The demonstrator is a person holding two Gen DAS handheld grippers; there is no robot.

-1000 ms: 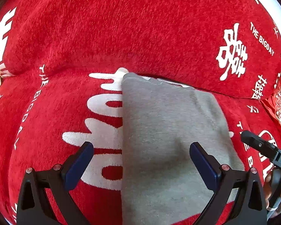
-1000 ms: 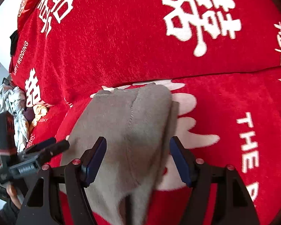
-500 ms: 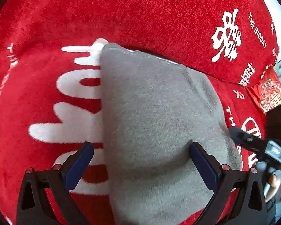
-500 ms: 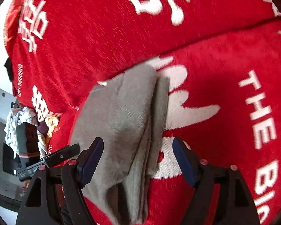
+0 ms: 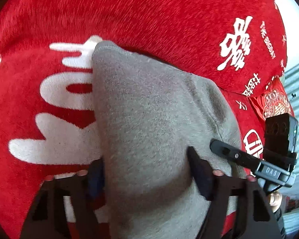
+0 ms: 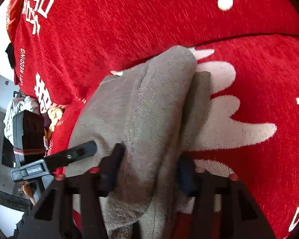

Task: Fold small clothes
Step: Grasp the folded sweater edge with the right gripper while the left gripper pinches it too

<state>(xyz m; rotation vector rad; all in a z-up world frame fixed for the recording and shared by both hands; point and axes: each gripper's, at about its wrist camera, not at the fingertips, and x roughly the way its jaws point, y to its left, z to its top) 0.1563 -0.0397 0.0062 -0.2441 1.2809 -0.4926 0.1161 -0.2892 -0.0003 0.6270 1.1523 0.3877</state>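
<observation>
Garment: a grey fleecy garment, folded into a long strip, lies on the red cover with white lettering, its far end against the seam where seat meets backrest.
Left gripper: the left gripper has just been closing, and now both its jaws press into the sides of the near end of the grey cloth, which bunches between them.
Right gripper: the right gripper has just been closing too; its jaws pinch the same near end, the fleece bulging up between the pads.
Fold: from the right wrist, a second layer peeks out beneath the top one on the right.
Spacing: the two tools sit just beside each other; each camera catches the other's finger resting on the cloth.
Surroundings: a bundle of pale laundry waits far left, beyond the cover.
</observation>
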